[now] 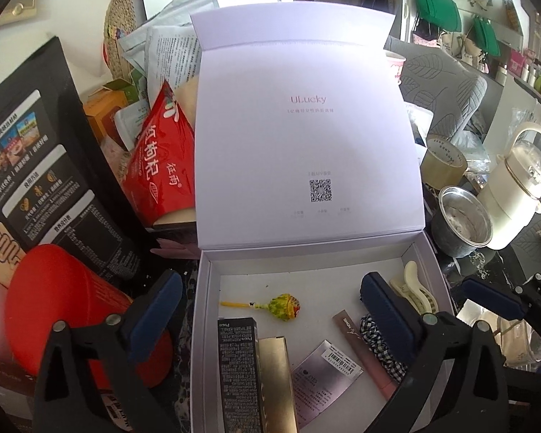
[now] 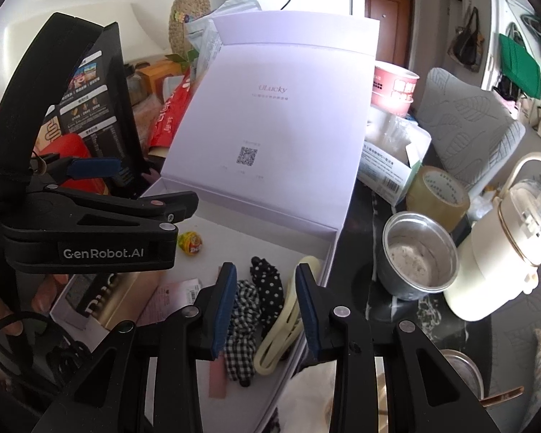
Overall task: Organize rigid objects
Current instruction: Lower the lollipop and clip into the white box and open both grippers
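Observation:
A white box (image 1: pixel 205 324) stands open with its lid (image 1: pixel 306 137) raised; it also shows in the right wrist view (image 2: pixel 328 252). Inside lie a lollipop (image 1: pixel 283 306), a black carton (image 1: pixel 238 371), a gold carton (image 1: pixel 276 382), a pink card (image 1: pixel 324 371), a pink tube (image 1: pixel 364 353), a checked scrunchie (image 2: pixel 241 342), a dotted scrunchie (image 2: pixel 268 281) and a cream hair claw (image 1: pixel 414 290). My left gripper (image 1: pixel 270 310) is open and empty, straddling the box's left wall. My right gripper (image 2: pixel 265 310) is open and empty above the scrunchies and the claw (image 2: pixel 281 335).
Left of the box are a red tin (image 1: pixel 54 310), a black bag (image 1: pixel 36 166) and a red packet (image 1: pixel 158 166). Right of it stand a steel pot (image 2: pixel 418 256), a tape roll (image 2: pixel 438 195) and a cream kettle (image 2: pixel 505 241). A pink cup (image 2: pixel 393 86) stands behind.

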A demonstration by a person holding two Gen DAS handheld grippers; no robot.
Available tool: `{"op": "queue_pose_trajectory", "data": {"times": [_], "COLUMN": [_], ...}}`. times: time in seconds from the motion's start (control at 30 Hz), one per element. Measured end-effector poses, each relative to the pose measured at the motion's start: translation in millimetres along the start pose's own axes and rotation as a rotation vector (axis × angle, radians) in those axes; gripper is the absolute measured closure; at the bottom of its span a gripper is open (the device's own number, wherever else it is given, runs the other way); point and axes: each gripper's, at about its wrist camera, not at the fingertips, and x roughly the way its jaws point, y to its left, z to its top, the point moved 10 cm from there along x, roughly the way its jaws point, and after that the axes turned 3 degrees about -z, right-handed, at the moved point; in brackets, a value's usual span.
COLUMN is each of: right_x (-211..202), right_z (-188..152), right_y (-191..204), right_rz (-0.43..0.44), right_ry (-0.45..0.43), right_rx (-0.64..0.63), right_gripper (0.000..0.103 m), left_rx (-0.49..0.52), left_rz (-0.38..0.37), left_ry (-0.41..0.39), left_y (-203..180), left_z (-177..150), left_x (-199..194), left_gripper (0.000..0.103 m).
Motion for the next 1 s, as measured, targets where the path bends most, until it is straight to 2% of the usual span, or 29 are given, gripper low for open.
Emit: {"op": "queue_pose_trajectory", "data": {"times": [0.27,0.63,1.0], "right_x": [-24,-85,-153], "right_z": [10,19,10], "right_y": [2,14,30], "right_rz": [0.0,0.013,0.031], "right_ry": [-0.046,-0.136,-0.223], "right_rx": [0.002,-0.019,-0.038], "right_gripper": [0.069,0.069,0.069], "left_rx": [-0.021,-0.036,-0.051], "left_rz": [0.013,0.063,0.099], "left_ry": [-0.037,-0.139,-0.228], "left_y": [4,7,5], "left_z": [2,3,-15], "left_x": [-30,-107,-185], "left_gripper": [0.001,0.001,0.001]}}
